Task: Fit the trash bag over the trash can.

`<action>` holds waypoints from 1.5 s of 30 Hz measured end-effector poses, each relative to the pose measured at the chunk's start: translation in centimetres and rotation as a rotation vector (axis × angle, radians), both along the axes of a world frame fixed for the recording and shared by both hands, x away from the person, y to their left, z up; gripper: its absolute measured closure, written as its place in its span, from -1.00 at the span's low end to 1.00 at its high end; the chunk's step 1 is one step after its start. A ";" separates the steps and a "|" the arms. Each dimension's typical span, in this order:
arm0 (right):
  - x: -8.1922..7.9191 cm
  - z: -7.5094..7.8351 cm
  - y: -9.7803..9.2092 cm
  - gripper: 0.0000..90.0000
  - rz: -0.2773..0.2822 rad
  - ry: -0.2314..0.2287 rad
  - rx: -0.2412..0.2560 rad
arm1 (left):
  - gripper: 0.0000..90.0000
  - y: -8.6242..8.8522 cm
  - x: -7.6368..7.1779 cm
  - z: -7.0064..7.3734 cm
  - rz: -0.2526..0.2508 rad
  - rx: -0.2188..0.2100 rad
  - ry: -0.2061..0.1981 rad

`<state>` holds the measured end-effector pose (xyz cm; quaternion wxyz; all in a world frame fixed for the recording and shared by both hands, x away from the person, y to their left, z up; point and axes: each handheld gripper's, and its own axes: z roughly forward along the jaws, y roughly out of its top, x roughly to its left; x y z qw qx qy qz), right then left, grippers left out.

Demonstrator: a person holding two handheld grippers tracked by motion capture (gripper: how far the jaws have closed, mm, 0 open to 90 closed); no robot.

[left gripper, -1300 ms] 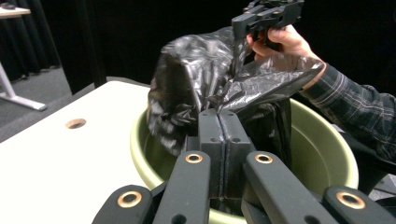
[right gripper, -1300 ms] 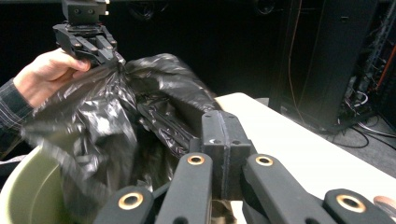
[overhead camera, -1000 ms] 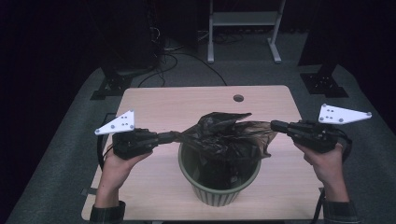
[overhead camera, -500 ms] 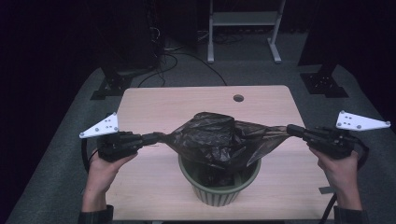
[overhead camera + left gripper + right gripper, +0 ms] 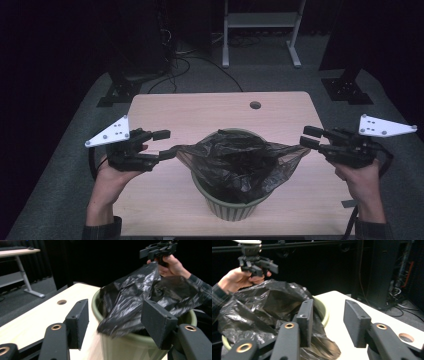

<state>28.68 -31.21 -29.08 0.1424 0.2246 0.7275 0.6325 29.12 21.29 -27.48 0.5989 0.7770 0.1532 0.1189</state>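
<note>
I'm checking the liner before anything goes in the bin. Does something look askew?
Yes. The black bag is not seated: it billows above the green bin, its edges flaring out over the rim instead of folding down around it. Both tongs, left and right, stand open beside it, gripping nothing.

Black bag (image 5: pixel 240 162) draped over green bin (image 5: pixel 227 205); both grippers' jaws apart.

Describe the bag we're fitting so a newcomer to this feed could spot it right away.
Start at the light wooden table, then find the round pale green plastic bin near its front edge. The thing is the crinkled glossy black plastic bag draped in the bin's mouth, its edges spilling over the rim toward both sides. It is the only soft, shiny black item there, unlike the matte black grippers beside it.
</note>
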 end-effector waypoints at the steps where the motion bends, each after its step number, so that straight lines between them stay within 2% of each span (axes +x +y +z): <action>1: 0.0 0.0 0.3 0.24 0.009 0.002 -0.007 | -0.19 -0.4 0.1 0.1 -0.005 0.001 -0.003; 7: 0.5 0.0 1.8 0.17 0.051 0.012 -0.025 | -0.25 -2.6 0.6 0.5 -0.052 -0.002 -0.015; 10: 0.6 -0.1 2.3 0.17 0.065 0.014 -0.028 | -0.28 -3.6 0.8 0.3 -0.078 0.013 -0.017; 14: 0.6 -0.2 2.7 0.17 0.075 0.016 -0.032 | -0.33 -5.2 0.9 -0.3 -0.105 0.056 -0.022; 18: 0.6 -0.3 2.7 0.14 0.074 0.015 -0.033 | -0.35 -6.2 1.3 -1.3 -0.089 0.112 -0.021; 19: 0.6 -0.3 2.7 0.13 0.073 0.016 -0.033 | -0.28 -6.3 1.4 -1.5 -0.086 0.118 -0.020; 22: 0.5 -0.1 2.5 0.06 0.067 0.009 -0.034 | 0.16 -6.1 1.8 -2.0 -0.066 0.142 0.004; 24: 0.5 0.0 2.5 0.01 0.059 0.005 -0.045 | 0.47 -6.0 2.0 -2.2 -0.065 0.139 0.017; 27: 0.7 -0.1 2.7 0.00 0.056 0.008 -0.066 | 0.77 -5.7 2.0 -2.3 -0.059 0.144 0.035; 31: 0.9 -0.6 3.0 -0.01 0.080 0.026 -0.084 | 0.95 -5.3 1.9 -2.3 -0.039 0.140 0.050; 35: 1.0 -1.2 3.3 -0.02 0.104 0.043 -0.113 | 0.98 -4.5 2.1 -2.2 -0.013 0.114 0.063; 37: 1.2 -1.6 3.6 0.07 0.109 0.055 -0.133 | 0.99 -4.2 2.1 -2.3 -0.010 0.108 0.071; 40: 1.4 -2.0 3.9 0.43 0.113 0.062 -0.151 | 0.98 -4.1 2.1 -2.4 -0.004 0.105 0.075; 42: 1.6 -2.2 4.0 0.76 0.099 0.062 -0.168 | 0.98 -4.0 2.2 -2.6 -0.004 0.096 0.082; 44: 1.7 -2.4 4.0 1.00 0.097 0.065 -0.166 | 0.98 -3.8 2.3 -2.7 0.002 0.094 0.086; 45: 1.7 -2.4 3.9 1.00 0.095 0.066 -0.158 | 0.98 -3.8 2.4 -2.8 0.003 0.086 0.089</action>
